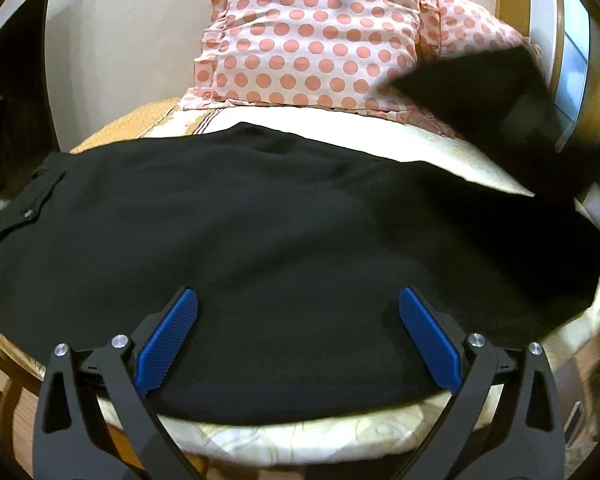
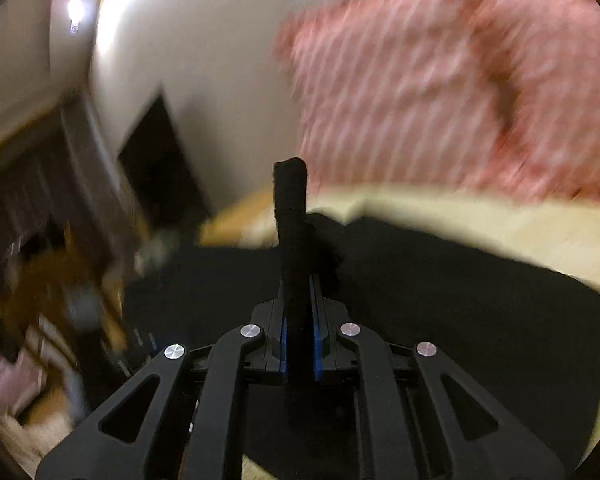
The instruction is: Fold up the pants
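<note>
Black pants point(image 1: 260, 232) lie spread across a cream bed sheet point(image 1: 452, 152), the waistband with a button at the left. My left gripper point(image 1: 298, 304) is open and empty, its blue pads point(image 1: 168, 344) hovering over the near edge of the pants. My right gripper point(image 2: 299, 280) is shut on a strip of the black pants point(image 2: 292, 216), lifted above the rest of the fabric point(image 2: 440, 300). The right wrist view is blurred by motion. A raised dark part of the pants shows at the right in the left wrist view point(image 1: 480, 92).
A pink polka-dot pillow point(image 1: 312, 36) lies at the head of the bed, also in the right wrist view point(image 2: 440, 80). A wooden bed frame point(image 1: 4, 352) edges the mattress. A cream wall point(image 1: 120, 40) stands at the left.
</note>
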`<state>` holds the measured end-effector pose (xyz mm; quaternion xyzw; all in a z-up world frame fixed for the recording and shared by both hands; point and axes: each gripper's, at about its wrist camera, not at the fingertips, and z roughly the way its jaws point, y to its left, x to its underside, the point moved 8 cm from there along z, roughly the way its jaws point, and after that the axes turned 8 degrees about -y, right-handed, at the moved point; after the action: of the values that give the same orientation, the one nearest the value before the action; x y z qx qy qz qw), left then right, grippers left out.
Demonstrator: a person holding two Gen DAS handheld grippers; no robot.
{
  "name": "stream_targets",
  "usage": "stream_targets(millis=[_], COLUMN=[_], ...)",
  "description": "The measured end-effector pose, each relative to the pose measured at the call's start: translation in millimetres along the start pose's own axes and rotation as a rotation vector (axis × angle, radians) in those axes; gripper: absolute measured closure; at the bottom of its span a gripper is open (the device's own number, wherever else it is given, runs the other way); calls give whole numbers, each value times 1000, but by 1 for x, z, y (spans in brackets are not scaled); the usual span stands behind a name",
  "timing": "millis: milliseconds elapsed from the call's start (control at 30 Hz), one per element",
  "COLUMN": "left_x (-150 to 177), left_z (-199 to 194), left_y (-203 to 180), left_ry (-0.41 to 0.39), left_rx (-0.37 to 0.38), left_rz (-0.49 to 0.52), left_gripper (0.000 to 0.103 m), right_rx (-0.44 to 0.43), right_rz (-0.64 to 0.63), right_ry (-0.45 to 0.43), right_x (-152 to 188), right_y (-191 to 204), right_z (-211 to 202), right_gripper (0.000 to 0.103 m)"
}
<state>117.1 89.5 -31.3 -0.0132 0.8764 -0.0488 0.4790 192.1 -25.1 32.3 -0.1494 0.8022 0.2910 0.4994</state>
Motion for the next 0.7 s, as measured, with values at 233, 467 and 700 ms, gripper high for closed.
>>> stream_targets(millis=[233,467,700], left_x=[-18,-29,-23], left_z=[-39,-64,-74], left_y=[60,127,161], left_ry=[-68,-136,-144], left_rx=[-102,-232,-312], left_rz=[-107,-252,-312], left_gripper=[2,2,2], right_rx=[27,60,155], right_rz=[26,-87,-332], right_ry=[105,59,137], right_x=[38,32,65], right_y=[8,36,63], right_z=[34,39,49], right_gripper=[94,94,77])
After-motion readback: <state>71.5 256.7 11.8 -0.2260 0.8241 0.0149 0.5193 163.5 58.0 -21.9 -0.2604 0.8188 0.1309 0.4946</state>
